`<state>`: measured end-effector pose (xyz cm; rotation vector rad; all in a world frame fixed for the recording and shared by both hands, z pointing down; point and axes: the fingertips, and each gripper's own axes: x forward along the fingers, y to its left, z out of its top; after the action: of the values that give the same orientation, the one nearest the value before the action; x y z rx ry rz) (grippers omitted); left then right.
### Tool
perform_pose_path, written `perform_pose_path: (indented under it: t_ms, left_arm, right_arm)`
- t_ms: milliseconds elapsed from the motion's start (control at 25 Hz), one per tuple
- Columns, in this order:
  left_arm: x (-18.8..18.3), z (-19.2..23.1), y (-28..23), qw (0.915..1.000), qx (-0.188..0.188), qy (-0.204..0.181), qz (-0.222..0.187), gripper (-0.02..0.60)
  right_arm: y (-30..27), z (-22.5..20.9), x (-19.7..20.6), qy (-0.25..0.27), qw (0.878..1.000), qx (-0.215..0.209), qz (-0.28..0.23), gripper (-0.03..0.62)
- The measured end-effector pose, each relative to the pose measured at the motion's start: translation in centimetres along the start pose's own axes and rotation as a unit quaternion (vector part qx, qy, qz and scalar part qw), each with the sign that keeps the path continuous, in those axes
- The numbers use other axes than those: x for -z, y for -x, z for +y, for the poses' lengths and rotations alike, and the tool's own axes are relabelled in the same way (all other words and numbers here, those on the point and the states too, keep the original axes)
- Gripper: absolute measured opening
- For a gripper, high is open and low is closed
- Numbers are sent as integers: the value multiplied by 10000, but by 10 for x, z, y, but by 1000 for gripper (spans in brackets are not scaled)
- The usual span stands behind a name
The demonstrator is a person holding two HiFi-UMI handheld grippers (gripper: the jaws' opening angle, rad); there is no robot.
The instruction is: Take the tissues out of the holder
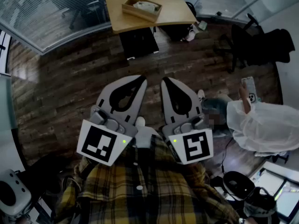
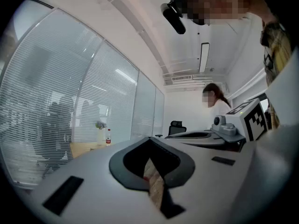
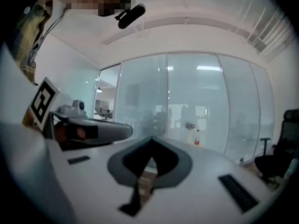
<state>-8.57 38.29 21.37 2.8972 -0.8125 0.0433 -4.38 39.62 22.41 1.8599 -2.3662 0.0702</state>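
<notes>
You hold both claws close in front of your plaid shirt [image 1: 140, 190], side by side and pointing toward the desk [image 1: 175, 8], well apart from it. Your left claw [image 1: 140, 81] is clenched: in the left gripper view its two jaws meet at the tip [image 2: 150, 139], and nothing sits in the teardrop gap behind them, only wooden floor [image 1: 70, 87] showing through. Your right claw [image 1: 165, 81] is clenched the same way, its jaws pressed together at the tip [image 3: 150, 138] with nothing between them.

The tissue holder [image 1: 135, 10] (a shallow wooden tray) rests on the light desk at the far side of the head view, beyond a stretch of dark plank floor. The white tissues [image 1: 145, 5] lie inside it, untouched. A black box [image 1: 138, 43] stands on the floor under the desk edge nearest you.

To your right a person in a white top [image 1: 264, 125] sits close by, and a dark office chair [image 1: 250, 41] stands beyond them. A small bottle with a red label [image 2: 108, 136] shows against the blinds in the left gripper view.
</notes>
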Motion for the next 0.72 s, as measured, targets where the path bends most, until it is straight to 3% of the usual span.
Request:
perform_pose_path:
  t_ms: [720]
  left_arm:
    - [0,-4,-8,10000,-71,-27,34,8]
  right_arm:
    - [1,-9,0,-101,9999,-47,-63,11]
